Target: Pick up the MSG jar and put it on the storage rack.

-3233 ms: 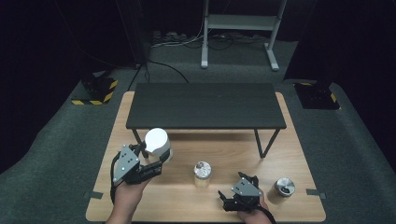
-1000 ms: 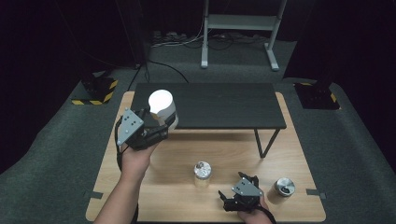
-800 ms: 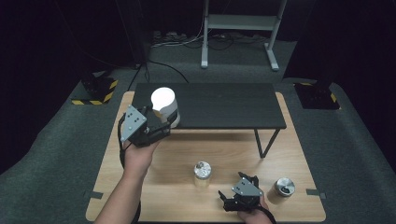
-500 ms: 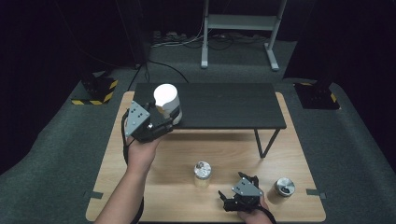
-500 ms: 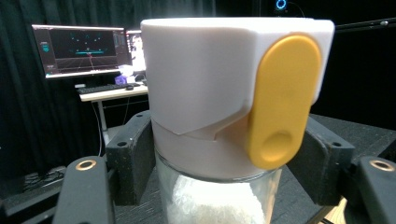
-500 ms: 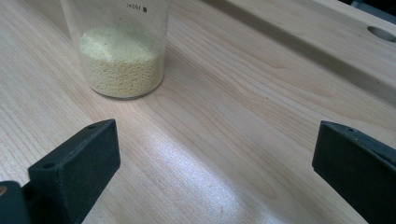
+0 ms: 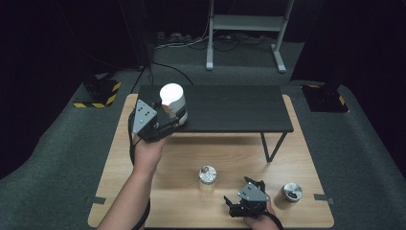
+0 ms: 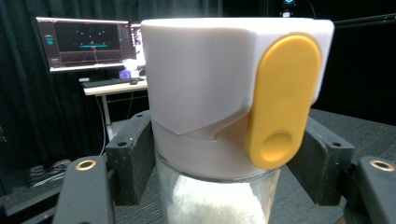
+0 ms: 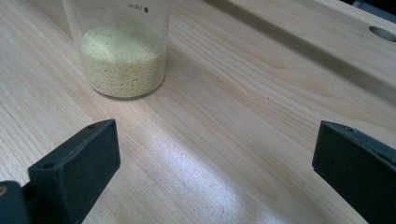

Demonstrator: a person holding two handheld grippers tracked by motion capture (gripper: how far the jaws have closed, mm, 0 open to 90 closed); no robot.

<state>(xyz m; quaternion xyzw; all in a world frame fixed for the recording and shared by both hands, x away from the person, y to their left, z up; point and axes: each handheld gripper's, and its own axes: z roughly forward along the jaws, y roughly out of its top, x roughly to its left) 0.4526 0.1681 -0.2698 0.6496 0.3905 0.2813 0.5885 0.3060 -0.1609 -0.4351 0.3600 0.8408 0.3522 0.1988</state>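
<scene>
Glass jar (image 9: 122, 46) — printed mark near rim reads "100".

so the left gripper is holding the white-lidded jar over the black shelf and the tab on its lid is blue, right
Not quite: the tab is yellow-orange, not blue, as the left gripper view shows. The rest holds: the left gripper is closed on the white-lidded jar over the near left corner of the black shelf, as seen in the high view.
</scene>
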